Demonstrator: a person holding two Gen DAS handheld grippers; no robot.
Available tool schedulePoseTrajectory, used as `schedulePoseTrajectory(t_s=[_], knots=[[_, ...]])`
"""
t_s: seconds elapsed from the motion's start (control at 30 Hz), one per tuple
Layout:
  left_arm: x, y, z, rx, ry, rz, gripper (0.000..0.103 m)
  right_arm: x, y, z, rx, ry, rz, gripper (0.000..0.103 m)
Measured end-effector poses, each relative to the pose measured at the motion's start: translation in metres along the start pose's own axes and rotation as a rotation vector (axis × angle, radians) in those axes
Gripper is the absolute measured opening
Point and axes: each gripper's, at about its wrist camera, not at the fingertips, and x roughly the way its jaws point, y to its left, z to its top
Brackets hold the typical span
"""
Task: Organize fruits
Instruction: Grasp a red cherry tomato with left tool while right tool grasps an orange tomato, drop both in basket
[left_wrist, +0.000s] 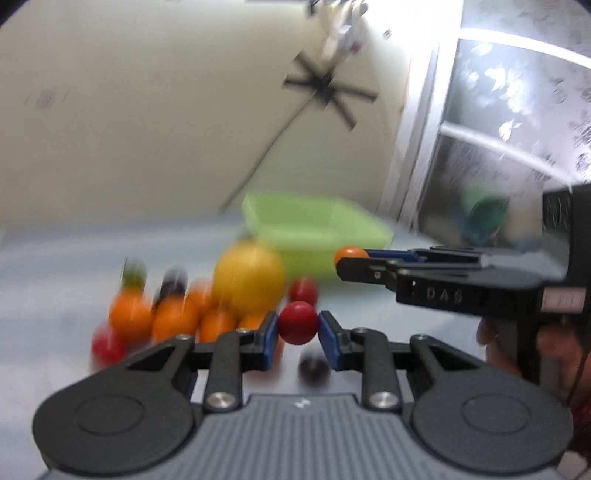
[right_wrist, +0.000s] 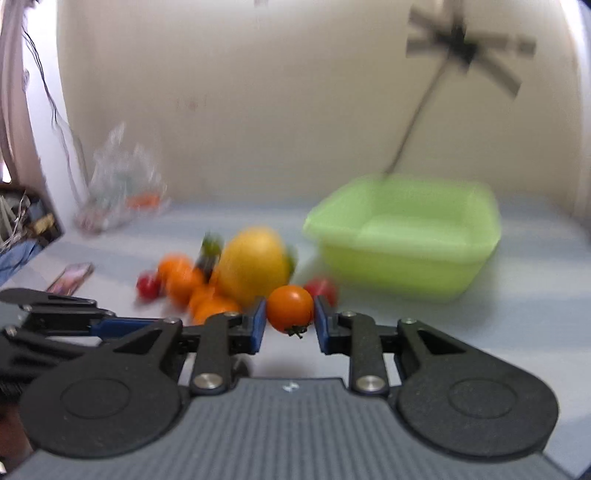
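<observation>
— Pale blue table (right_wrist: 517, 332), cream wall behind. What sits on it?
— Green tub (right_wrist: 406, 236), then the fruit pile (right_wrist: 229, 280) just left of it.
— And the grippers?
— Left gripper (left_wrist: 298, 325) is clamped on a red tomato (left_wrist: 298, 323). Right gripper (right_wrist: 290, 317) is clamped on an orange tomato (right_wrist: 290, 308), both lifted near the pile.

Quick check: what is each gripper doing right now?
Left gripper: closed on a small red fruit.
Right gripper: closed on a small orange tomato.

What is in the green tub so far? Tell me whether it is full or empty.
Empty as far as visible: the green tub shows only bare green floor and walls, though blurred.
</observation>
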Motion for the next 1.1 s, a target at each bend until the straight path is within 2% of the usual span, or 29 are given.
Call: schedulePoseTrajectory(t_s=[0.1,0.17,0.23,0.33,0.43,0.5,0.6,0.63,0.77,0.9,1.0,1.1], knots=[[0.025,-0.01,0.042,0.068,-0.065,-0.034,0.025,-0.008,-0.014,0.019,-0.033,-0.113,-0.115,0.03],[0.056,-0.012,0.064,0.079,-0.078,-0.048,0.025,-0.003,-0.03,0.025,-0.037,-0.137,-0.166,0.03],[0.092,-0.01,0.077,0.06,-0.035,-0.057,0.025,0.011,-0.046,0.029,-0.043,-0.114,-0.242,0.03],[0.137,-0.01,0.082,0.028,0.068,-0.039,0.025,0.03,-0.063,0.031,-0.026,-0.068,-0.263,0.031],[0.162,-0.011,0.079,0.012,0.136,-0.023,0.025,0.047,-0.07,0.029,-0.037,-0.038,-0.292,0.031],[0.169,-0.012,0.075,-0.002,0.153,-0.008,0.026,0.054,-0.074,0.027,-0.032,-0.029,-0.299,0.032],[0.17,-0.017,0.073,-0.005,0.152,0.006,0.042,0.057,-0.073,0.026,-0.04,-0.038,-0.295,0.032],[0.169,-0.019,0.073,-0.002,0.15,0.014,0.044,0.054,-0.073,0.026,-0.054,-0.042,-0.299,0.032],[0.151,-0.022,0.078,-0.02,0.132,-0.003,0.044,0.044,-0.067,0.018,-0.077,-0.064,-0.312,0.033],[0.083,-0.011,0.088,-0.078,0.005,-0.034,0.045,0.023,-0.065,0.021,-0.034,-0.132,-0.305,0.033],[0.019,0.017,0.08,-0.143,-0.07,0.025,0.05,0.001,-0.062,0.029,0.028,-0.178,-0.253,0.033],[-0.025,0.042,0.057,-0.192,-0.079,0.127,0.05,-0.012,-0.055,0.031,0.094,-0.169,-0.136,0.032]])
